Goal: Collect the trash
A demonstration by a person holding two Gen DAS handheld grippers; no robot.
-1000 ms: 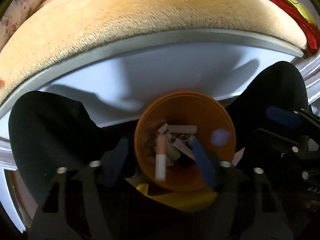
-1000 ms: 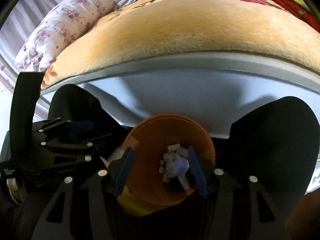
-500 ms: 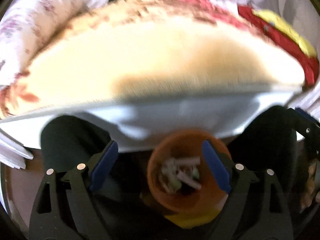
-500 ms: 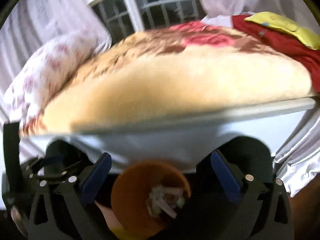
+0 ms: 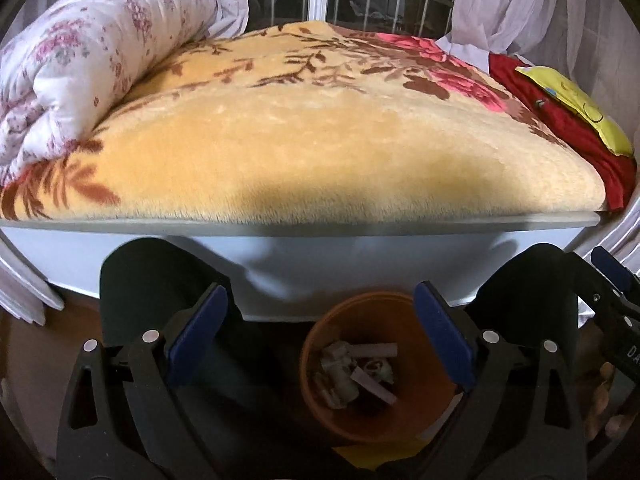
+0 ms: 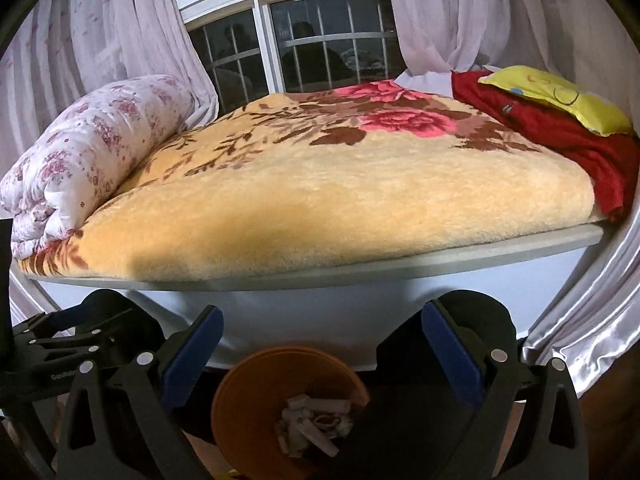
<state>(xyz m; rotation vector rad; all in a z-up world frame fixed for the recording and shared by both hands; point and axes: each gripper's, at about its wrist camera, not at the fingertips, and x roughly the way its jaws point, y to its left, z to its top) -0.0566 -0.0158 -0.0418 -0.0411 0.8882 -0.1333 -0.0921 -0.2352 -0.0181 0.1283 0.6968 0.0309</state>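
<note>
Bin [image 5: 378, 372] of paper scraps [image 5: 358, 372] sits below and between your left gripper [image 5: 320, 340] and right gripper [image 6: 322, 360], both wide open, empty.

A bed [image 6: 400, 276] with a grey frame edge and white side panel carries a yellow plush floral blanket [image 6: 320, 208]. A rolled white floral quilt [image 6: 92, 152] lies on its left side. A red cloth [image 6: 560, 136] with a yellow pillow [image 6: 560, 100] on top lies at right. Behind stand a barred window [image 6: 300, 40] and sheer curtains [image 6: 100, 40].
</note>
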